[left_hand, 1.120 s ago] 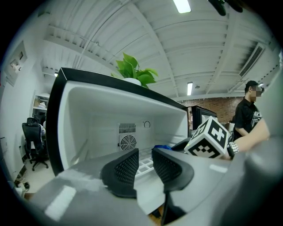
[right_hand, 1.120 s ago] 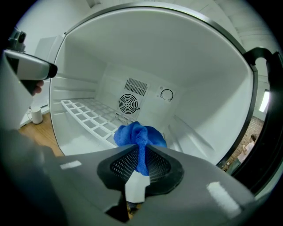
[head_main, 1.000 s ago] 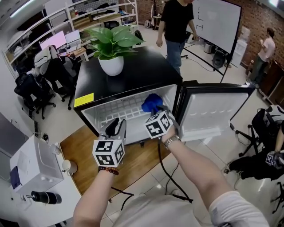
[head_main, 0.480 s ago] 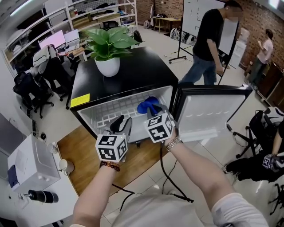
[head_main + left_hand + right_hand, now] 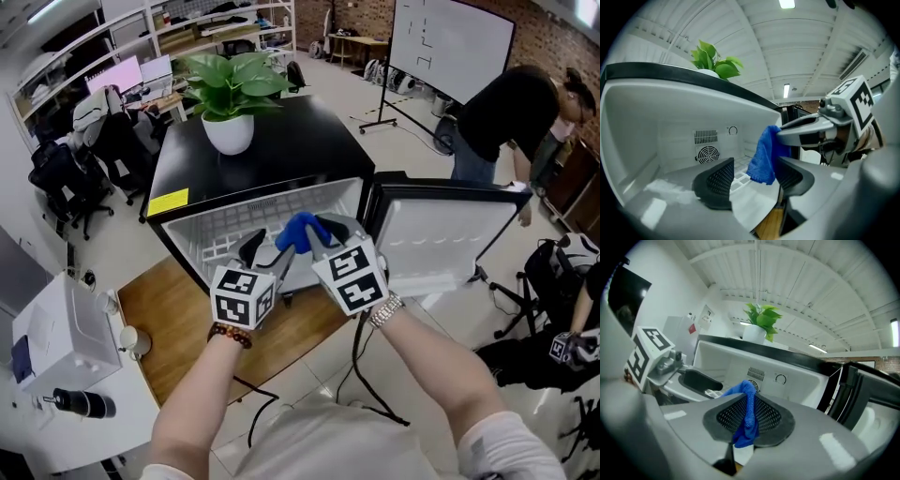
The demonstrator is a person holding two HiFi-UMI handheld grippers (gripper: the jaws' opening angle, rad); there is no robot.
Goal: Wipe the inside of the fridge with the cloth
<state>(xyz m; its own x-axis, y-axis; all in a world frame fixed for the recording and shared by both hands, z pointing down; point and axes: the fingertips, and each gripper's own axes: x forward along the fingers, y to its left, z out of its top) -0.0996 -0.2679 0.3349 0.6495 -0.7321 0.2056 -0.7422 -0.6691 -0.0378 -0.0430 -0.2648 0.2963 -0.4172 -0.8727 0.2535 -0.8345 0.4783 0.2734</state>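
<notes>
In the head view the potted plant point(image 5: 230, 89) stands at eleven o'clock on the black top of the fridge point(image 5: 281, 159), whose white inside faces me. My left gripper point(image 5: 265, 251) sits at the front edge of that opening, just left of centre. Its jaws have just been opening and now stand wide, pressing on nothing. In the left gripper view the blue cloth point(image 5: 764, 152) hangs in the gap between them, close to the pad at three o'clock, and I cannot tell whether it brushes that pad. Moving right, the cloth is pinched in my right gripper point(image 5: 317, 230), which comes in from four o'clock with its tip just beside the left one, at the mouth of the fridge. The right gripper view shows both mesh pads closed on a fold, the rest dangling toward six o'clock. The fridge door point(image 5: 441, 239) stands swung open at three o'clock.
</notes>
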